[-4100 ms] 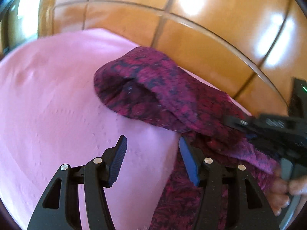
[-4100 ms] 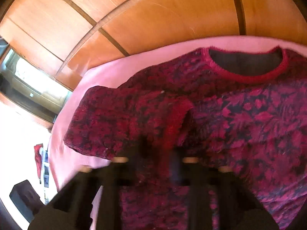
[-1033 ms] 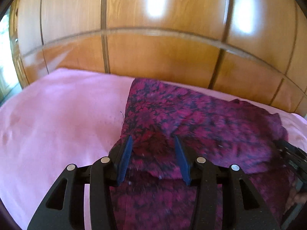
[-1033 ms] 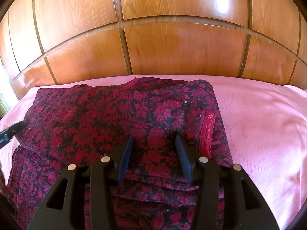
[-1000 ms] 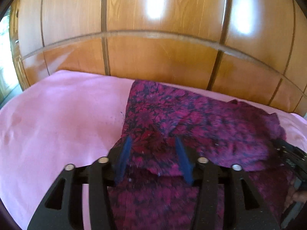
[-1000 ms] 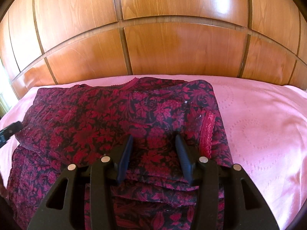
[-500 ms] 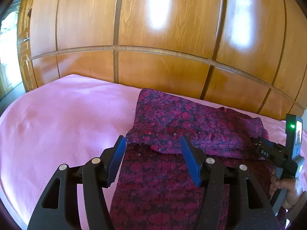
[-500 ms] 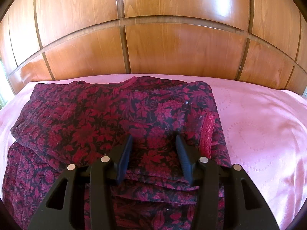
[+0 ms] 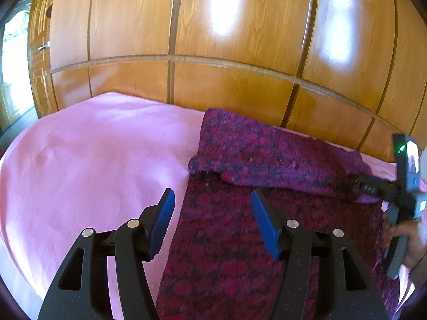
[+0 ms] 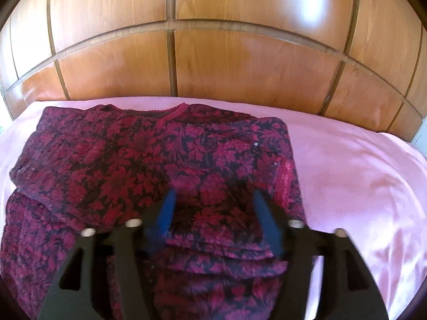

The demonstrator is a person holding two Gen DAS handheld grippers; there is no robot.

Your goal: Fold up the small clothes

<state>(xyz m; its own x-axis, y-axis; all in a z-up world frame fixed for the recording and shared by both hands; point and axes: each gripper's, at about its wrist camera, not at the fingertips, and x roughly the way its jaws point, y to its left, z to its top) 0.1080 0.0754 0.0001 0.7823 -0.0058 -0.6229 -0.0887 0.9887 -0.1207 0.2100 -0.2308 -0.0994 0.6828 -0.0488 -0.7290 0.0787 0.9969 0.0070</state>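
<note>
A dark red floral garment (image 10: 149, 165) lies on the pink bedspread (image 10: 360, 181), its top part folded down over the lower part. It also shows in the left wrist view (image 9: 267, 154). My left gripper (image 9: 212, 213) is open and empty, above the garment's left edge, below the fold. My right gripper (image 10: 213, 208) is open and empty, above the folded layers near the garment's right side. The right gripper also shows in the left wrist view (image 9: 373, 184), held by a hand at the garment's right edge.
A wooden panelled wall (image 10: 213, 53) runs close behind the bed. Bare pink bedspread (image 9: 93, 160) spreads to the left of the garment and also to its right. A window (image 9: 13, 66) is at the far left.
Both grippers have let go of the folded-down top part and opened wider. The left gripper has drawn back and up from the fold; the right one has lifted slightly.
</note>
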